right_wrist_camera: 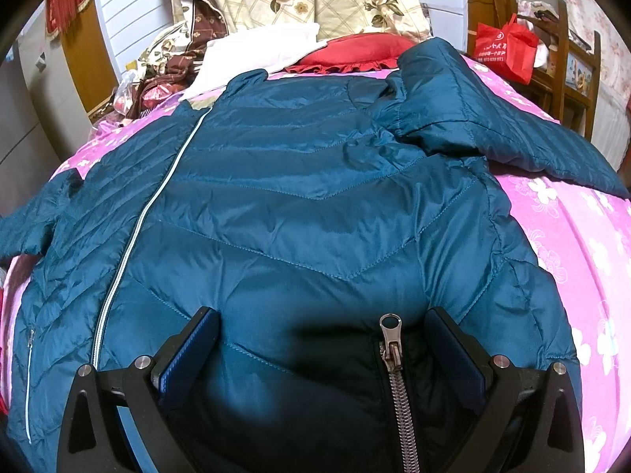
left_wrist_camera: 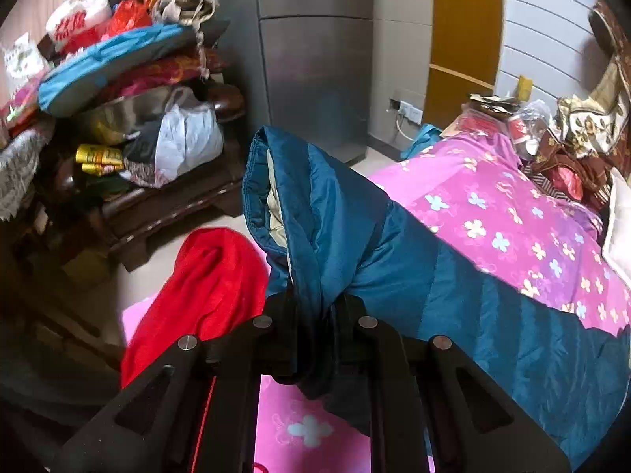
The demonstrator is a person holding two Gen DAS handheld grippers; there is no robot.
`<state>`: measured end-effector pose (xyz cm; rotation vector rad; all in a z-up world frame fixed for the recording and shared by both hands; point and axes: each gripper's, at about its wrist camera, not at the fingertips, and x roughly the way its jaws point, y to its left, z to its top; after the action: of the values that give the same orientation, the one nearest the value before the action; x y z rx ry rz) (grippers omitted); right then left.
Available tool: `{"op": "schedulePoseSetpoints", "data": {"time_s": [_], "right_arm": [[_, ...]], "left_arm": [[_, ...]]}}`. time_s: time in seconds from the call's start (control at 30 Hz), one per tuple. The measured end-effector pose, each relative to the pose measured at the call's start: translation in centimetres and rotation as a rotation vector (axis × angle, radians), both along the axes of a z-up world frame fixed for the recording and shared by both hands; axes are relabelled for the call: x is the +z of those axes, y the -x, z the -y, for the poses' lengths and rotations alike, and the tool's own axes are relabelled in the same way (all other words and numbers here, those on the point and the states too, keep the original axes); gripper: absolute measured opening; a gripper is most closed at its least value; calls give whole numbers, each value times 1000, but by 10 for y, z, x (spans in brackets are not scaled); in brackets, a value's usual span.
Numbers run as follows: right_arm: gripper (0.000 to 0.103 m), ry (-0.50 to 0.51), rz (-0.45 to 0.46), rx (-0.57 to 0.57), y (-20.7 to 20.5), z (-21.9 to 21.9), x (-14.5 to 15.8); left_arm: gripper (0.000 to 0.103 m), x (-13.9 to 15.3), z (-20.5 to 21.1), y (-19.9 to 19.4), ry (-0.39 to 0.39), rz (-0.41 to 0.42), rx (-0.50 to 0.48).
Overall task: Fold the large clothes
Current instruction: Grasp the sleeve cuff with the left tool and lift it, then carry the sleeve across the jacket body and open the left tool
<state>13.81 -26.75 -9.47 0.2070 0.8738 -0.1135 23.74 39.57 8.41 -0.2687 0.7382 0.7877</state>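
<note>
A teal quilted puffer jacket [right_wrist_camera: 299, 197] lies spread front up on the bed's pink flowered sheet [right_wrist_camera: 572, 236]. In the left wrist view my left gripper [left_wrist_camera: 315, 307] is shut on the jacket's sleeve [left_wrist_camera: 315, 205], whose cuff stands lifted above the bed edge. The right sleeve [right_wrist_camera: 493, 118] lies folded across the jacket's upper right. My right gripper [right_wrist_camera: 321, 331] hovers open over the lower hem, its blue pads [right_wrist_camera: 189, 354] on either side of the metal zipper pull [right_wrist_camera: 390, 339], touching nothing that I can see.
A red garment [left_wrist_camera: 205, 291] lies by the bed's near corner. A dark wooden bench [left_wrist_camera: 157, 197] piled with bags and cushions and a grey fridge [left_wrist_camera: 311, 59] stand beyond. Pillows, a red cushion [right_wrist_camera: 351, 55] and floral bedding crowd the bed head; a red bag [right_wrist_camera: 504, 47] hangs on a chair.
</note>
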Motion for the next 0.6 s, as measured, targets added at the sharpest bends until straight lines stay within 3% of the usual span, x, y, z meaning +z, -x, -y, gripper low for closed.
{"op": "schedulePoseSetpoints", "data": {"time_s": [0.1, 0.2, 0.4, 0.6], "right_arm": [[103, 1, -1, 0, 1, 0, 0], [103, 5, -3, 0, 0, -1, 0], [103, 30, -20, -1, -1, -4, -1], [103, 48, -38, 2, -2, -6, -2]], "left_arm": [[10, 9, 38, -8, 5, 19, -110], [10, 14, 96, -19, 41, 65, -285], [10, 33, 251, -49, 123, 139, -666], [10, 17, 412, -79, 246, 98, -1021]]}}
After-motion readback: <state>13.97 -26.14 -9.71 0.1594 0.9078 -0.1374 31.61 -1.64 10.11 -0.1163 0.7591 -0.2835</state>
